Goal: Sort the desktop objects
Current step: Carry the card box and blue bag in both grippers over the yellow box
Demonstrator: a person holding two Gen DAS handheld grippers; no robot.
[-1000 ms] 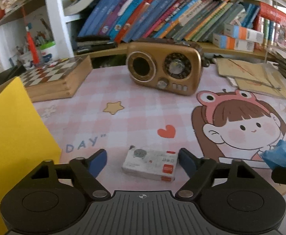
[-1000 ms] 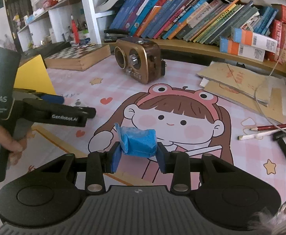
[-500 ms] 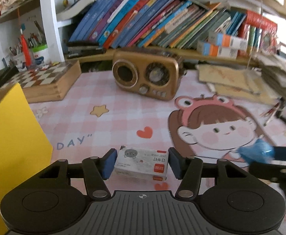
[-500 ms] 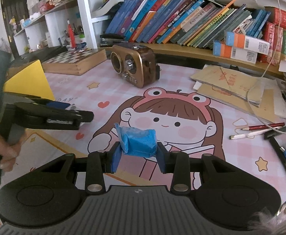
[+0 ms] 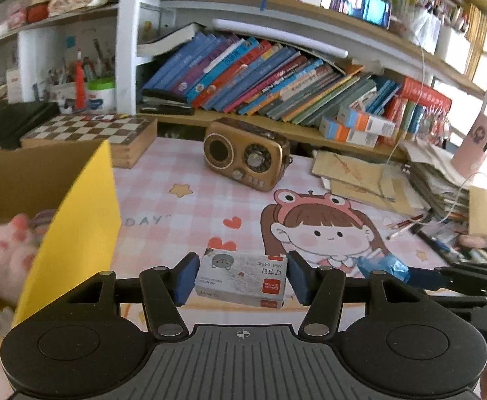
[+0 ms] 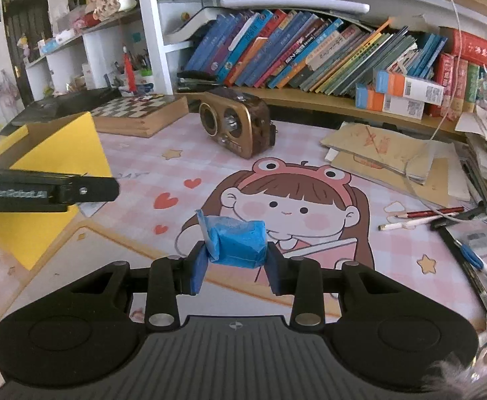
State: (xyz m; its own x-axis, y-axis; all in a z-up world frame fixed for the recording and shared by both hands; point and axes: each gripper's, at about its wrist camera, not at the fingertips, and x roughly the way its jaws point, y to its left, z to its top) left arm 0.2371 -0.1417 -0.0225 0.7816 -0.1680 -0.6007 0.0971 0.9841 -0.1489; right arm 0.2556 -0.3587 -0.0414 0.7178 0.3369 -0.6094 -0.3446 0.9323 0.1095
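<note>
My left gripper [image 5: 241, 278] is shut on a small grey staple box [image 5: 241, 276] with a red label and holds it above the pink desk mat. My right gripper [image 6: 235, 268] is shut on a crumpled blue packet [image 6: 235, 241], also held above the mat; the packet shows at the right of the left wrist view [image 5: 382, 266]. A yellow open box [image 5: 73, 220] stands at the left, with a pink plush [image 5: 3, 250] inside it. It also shows in the right wrist view [image 6: 50, 166], behind the left gripper's finger [image 6: 53, 191].
A brown retro radio [image 5: 247, 160] stands at the back of the mat, a chessboard box [image 5: 93, 133] to its left. Cardboard envelopes [image 6: 387, 153], paper stacks, pencils [image 6: 427, 216] and pens lie at the right. A bookshelf runs along the back.
My left gripper closed on the staple box and lifted it, moving toward the yellow box, whose inside now shows. My right gripper rose slightly with the blue packet still in it.
</note>
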